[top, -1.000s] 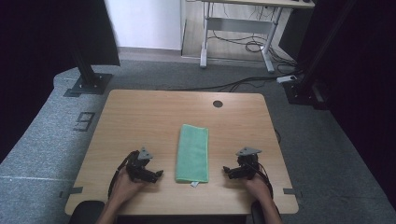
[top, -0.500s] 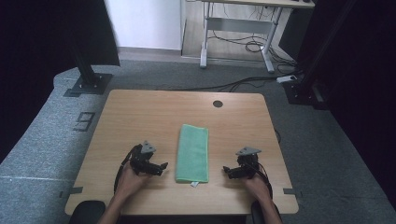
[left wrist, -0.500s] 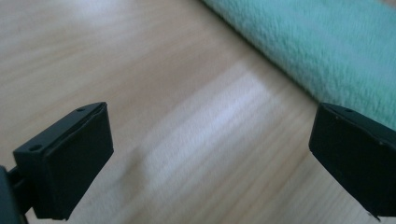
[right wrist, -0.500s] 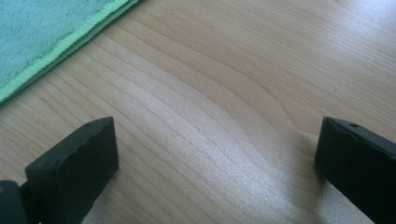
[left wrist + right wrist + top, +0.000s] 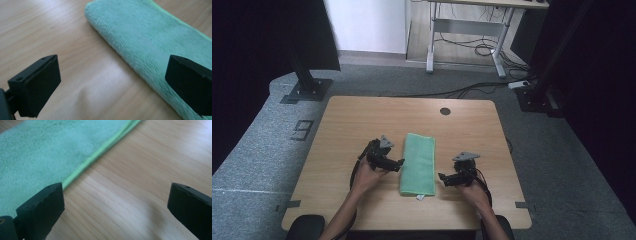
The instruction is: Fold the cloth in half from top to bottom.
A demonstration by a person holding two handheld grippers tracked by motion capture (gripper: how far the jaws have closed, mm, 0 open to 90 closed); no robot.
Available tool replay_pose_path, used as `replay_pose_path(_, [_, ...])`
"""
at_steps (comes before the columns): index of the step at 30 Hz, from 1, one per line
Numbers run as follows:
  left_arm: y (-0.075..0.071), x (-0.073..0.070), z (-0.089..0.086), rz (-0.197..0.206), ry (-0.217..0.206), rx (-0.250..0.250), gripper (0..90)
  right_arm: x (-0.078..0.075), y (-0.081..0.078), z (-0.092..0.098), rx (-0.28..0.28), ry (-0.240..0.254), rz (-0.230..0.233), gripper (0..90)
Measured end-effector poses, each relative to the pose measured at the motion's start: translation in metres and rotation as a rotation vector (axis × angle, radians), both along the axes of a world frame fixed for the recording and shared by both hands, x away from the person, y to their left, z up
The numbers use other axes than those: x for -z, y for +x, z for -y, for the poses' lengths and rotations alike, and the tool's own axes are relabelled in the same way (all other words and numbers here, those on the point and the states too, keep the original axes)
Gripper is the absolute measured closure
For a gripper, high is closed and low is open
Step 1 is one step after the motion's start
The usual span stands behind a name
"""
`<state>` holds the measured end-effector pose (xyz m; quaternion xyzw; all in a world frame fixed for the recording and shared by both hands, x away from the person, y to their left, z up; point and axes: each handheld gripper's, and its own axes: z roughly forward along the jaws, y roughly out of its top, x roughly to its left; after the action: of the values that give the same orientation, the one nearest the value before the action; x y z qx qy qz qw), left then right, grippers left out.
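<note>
- There is one green cloth [image 5: 418,163] on the desk [image 5: 347,120]. It is folded into a long strip.
- There are two grippers, one in each hand of the person.
- The cloth lies flat in the middle of the desk, a bit closer to the near edge than to the far edge. Its long side runs from the near edge toward the far edge.
- A small white tag [image 5: 420,197] sticks out at the near end of the cloth.
- The left gripper [image 5: 398,163] is just beside the left long side of the cloth. Its tips point at the cloth and come right up to it.
- In the left gripper view, the soft rounded fold of the cloth [image 5: 150,47] runs between the two black jaws, and one jaw is over the cloth.
- The left gripper's jaws are spread wide and hold nothing.
- The right gripper [image 5: 443,177] is just beside the right long side of the cloth, nearer the near edge of the desk than the left gripper.
- In the right gripper view, the bright green sewn edge of the cloth [image 5: 50,147] is close to one jaw, with bare wood between the jaws.
- The right gripper's jaws are spread wide too and hold nothing.
- There is one small dark round hole [image 5: 445,111] in the desk near the far edge.
</note>
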<state>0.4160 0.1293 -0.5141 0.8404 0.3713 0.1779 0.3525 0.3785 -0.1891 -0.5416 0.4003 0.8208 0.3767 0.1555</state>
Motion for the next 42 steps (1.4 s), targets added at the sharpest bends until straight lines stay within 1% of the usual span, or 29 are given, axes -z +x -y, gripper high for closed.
replay_pose_path(4, [0.009,0.006,0.008,-0.005,-0.002,-0.004,0.0,0.000,0.006,-0.013,-0.018,0.006,0.005,1.7])
replay_pose_path(9, [0.015,0.018,0.012,-0.015,0.031,-0.019,0.0,-0.001,0.014,-0.026,-0.024,0.008,0.014,2.2])
replay_pose_path(11, [0.016,0.022,0.013,-0.017,0.042,-0.027,0.0,0.001,0.019,-0.029,-0.026,-0.003,0.015,2.3])
replay_pose_path(14, [0.015,0.027,0.013,-0.019,0.068,-0.026,0.0,0.005,0.025,-0.033,-0.019,-0.020,0.005,2.3])
replay_pose_path(15, [0.015,0.029,0.013,-0.018,0.093,-0.020,0.0,0.006,0.026,-0.034,-0.020,-0.028,0.003,2.4])
replay_pose_path(17, [0.014,0.031,0.013,-0.023,0.084,-0.025,0.0,0.010,0.028,-0.036,-0.027,-0.056,-0.003,2.4])
replay_pose_path(18, [0.014,0.031,0.013,-0.024,0.081,-0.028,0.0,0.012,0.028,-0.036,-0.032,-0.056,-0.002,2.4])
replay_pose_path(20, [0.013,0.031,0.013,-0.023,0.082,-0.026,0.6,0.012,0.027,-0.036,-0.023,-0.048,-0.009,2.9])
replay_pose_path(24, [0.006,0.030,0.011,-0.027,0.090,-0.007,2.2,0.012,0.021,-0.036,-0.026,-0.049,-0.010,4.9])
replay_pose_path(29, [-0.003,0.031,0.007,-0.040,0.076,0.002,2.2,0.011,0.012,-0.038,-0.033,-0.051,-0.013,6.3])
replay_pose_path(33, [-0.012,0.031,0.003,-0.052,0.068,0.012,2.3,0.011,-0.001,-0.041,-0.048,-0.053,-0.014,8.3])
replay_pose_path(36, [-0.020,0.031,0.001,-0.059,0.066,0.019,2.4,0.010,-0.013,-0.044,-0.072,-0.056,-0.016,9.5])
replay_pose_path(38, [-0.024,0.032,-0.001,-0.063,0.058,0.024,2.5,0.010,-0.019,-0.046,-0.084,-0.056,-0.016,9.5])
replay_pose_path(41, [-0.028,0.034,-0.006,-0.077,0.021,0.019,2.5,0.010,-0.022,-0.046,-0.091,-0.060,-0.016,9.7])
replay_pose_path(42, [-0.028,0.035,-0.006,-0.083,0.014,0.016,2.5,0.009,-0.022,-0.046,-0.092,-0.060,-0.022,10.4])
